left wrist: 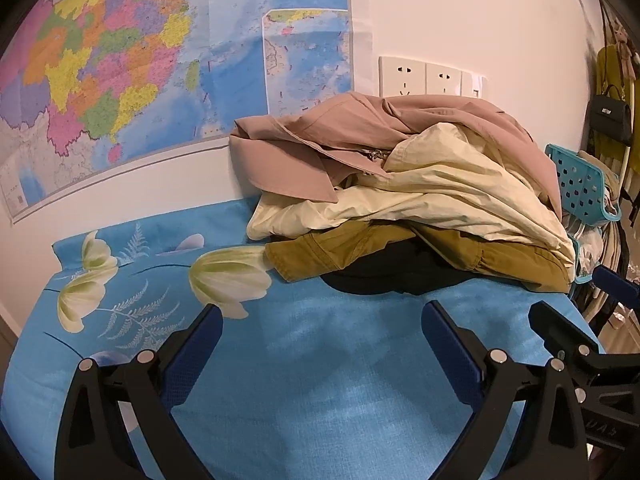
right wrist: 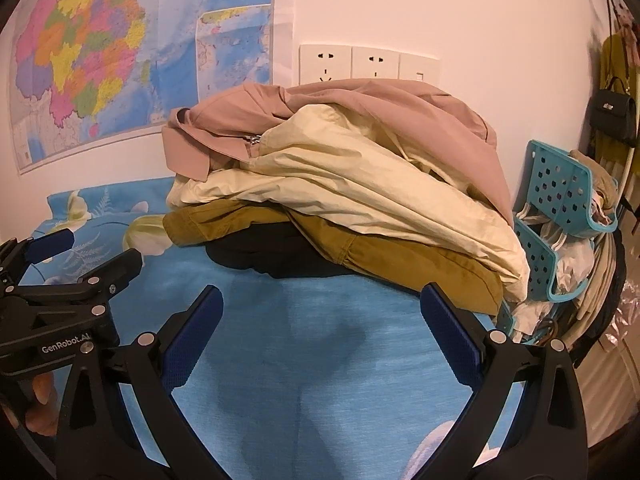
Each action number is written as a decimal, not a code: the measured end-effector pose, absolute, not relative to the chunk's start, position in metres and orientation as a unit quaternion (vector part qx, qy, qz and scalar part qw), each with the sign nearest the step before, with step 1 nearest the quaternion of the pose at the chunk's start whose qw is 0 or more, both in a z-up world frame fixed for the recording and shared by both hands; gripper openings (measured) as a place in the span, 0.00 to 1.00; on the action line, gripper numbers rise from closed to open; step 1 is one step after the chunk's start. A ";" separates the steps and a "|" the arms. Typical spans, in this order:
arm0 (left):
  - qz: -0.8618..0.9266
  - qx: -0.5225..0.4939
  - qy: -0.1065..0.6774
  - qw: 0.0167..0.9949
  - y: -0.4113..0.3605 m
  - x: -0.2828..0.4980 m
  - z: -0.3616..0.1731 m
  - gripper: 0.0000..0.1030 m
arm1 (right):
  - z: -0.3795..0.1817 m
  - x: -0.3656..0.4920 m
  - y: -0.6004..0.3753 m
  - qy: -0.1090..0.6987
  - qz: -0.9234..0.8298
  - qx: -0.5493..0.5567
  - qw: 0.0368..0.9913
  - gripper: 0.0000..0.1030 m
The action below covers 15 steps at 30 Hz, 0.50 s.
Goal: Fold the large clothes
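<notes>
A heap of large clothes lies at the back of the blue flowered sheet (left wrist: pixel 304 360) (right wrist: pixel 320 360), against the wall. On top is a dusty pink jacket (left wrist: pixel 320 136) (right wrist: pixel 400 120), under it a cream garment (left wrist: pixel 448 188) (right wrist: pixel 344 184), then a mustard one (left wrist: pixel 500 260) (right wrist: pixel 400 260) and a black one (left wrist: pixel 392 272) (right wrist: pixel 272 256) at the bottom. My left gripper (left wrist: pixel 322 316) hovers open above the sheet, short of the heap, holding nothing. My right gripper (right wrist: pixel 320 298) is open too, empty, just before the black garment. Each gripper shows at the edge of the other's view.
A coloured map (left wrist: pixel 140 60) (right wrist: pixel 100 48) and white wall sockets (left wrist: pixel 428 78) (right wrist: pixel 360 62) are on the wall behind the heap. Teal perforated baskets (left wrist: pixel 584 188) (right wrist: pixel 560 192) with clutter stand at the right bed edge. A black handbag (left wrist: pixel 610 116) (right wrist: pixel 614 114) hangs far right.
</notes>
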State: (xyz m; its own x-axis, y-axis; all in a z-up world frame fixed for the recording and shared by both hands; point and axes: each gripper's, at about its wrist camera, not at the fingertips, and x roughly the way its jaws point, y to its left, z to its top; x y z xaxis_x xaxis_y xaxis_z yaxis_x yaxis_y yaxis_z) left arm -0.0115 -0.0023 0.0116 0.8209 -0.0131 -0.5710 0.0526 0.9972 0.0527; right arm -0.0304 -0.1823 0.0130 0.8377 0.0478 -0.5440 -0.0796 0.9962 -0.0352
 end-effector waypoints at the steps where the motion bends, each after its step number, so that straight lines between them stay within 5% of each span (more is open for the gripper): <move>1: -0.018 0.033 0.299 0.953 -0.002 -0.012 0.011 0.93 | 0.013 -0.031 -0.183 0.283 0.033 -0.028 0.958 0.95; 15: -0.016 0.032 0.299 0.954 -0.002 -0.013 0.009 0.93 | 0.017 -0.033 -0.181 0.275 0.033 -0.036 0.960 0.95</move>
State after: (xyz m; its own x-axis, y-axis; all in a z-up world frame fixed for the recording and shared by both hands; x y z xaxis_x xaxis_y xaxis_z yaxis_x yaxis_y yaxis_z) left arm -0.0129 -0.0025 0.0086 0.8213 -0.0107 -0.5704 0.0485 0.9975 0.0511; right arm -0.0329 -0.1806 0.0174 0.8469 0.0438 -0.5299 -0.0831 0.9953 -0.0504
